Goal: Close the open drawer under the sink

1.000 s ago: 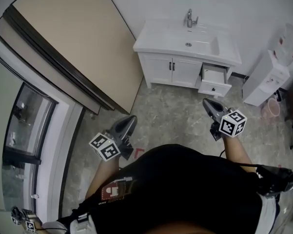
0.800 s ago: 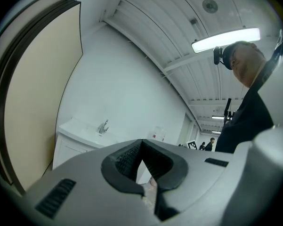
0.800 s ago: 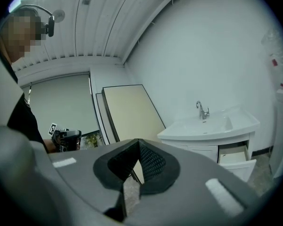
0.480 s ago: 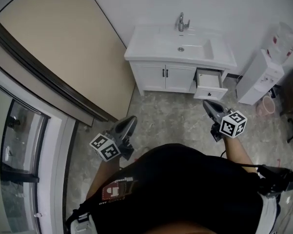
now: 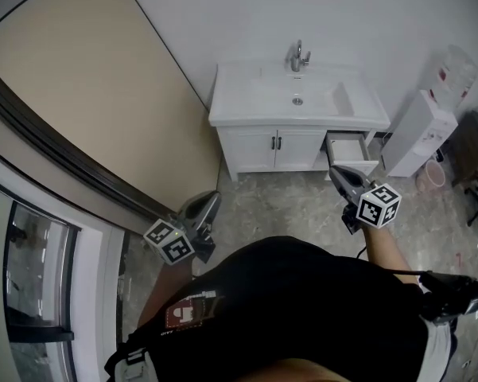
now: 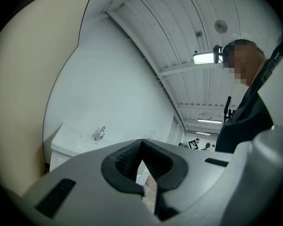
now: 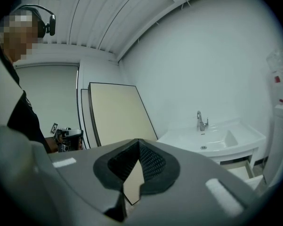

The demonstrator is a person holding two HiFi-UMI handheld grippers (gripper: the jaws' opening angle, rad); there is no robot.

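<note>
The white sink cabinet (image 5: 274, 148) stands against the far wall, with a faucet (image 5: 297, 56) on top. Its drawer (image 5: 351, 151) at the right end is pulled open. My right gripper (image 5: 335, 171) is shut with nothing in it, and in the head view its tip lies just below the drawer front. My left gripper (image 5: 213, 196) is also shut and empty, over the floor to the left of the cabinet. The right gripper view shows the shut jaws (image 7: 139, 143), the basin (image 7: 212, 142) and the drawer (image 7: 242, 171) at lower right. Past the shut left gripper (image 6: 141, 141), the cabinet (image 6: 66, 147) sits far left.
A white water dispenser (image 5: 417, 134) with a bottle (image 5: 453, 74) stands right of the cabinet, a pink bucket (image 5: 432, 175) beside it. A large beige panel (image 5: 87, 94) leans at the left, beside a glass door (image 5: 32, 293). Dark furniture (image 5: 476, 153) is at the right edge.
The cabinet has shifted in the head view and the open drawer now lies right behind the right gripper's tip. Both grippers have travelled forward with the person, jaws still shut.
</note>
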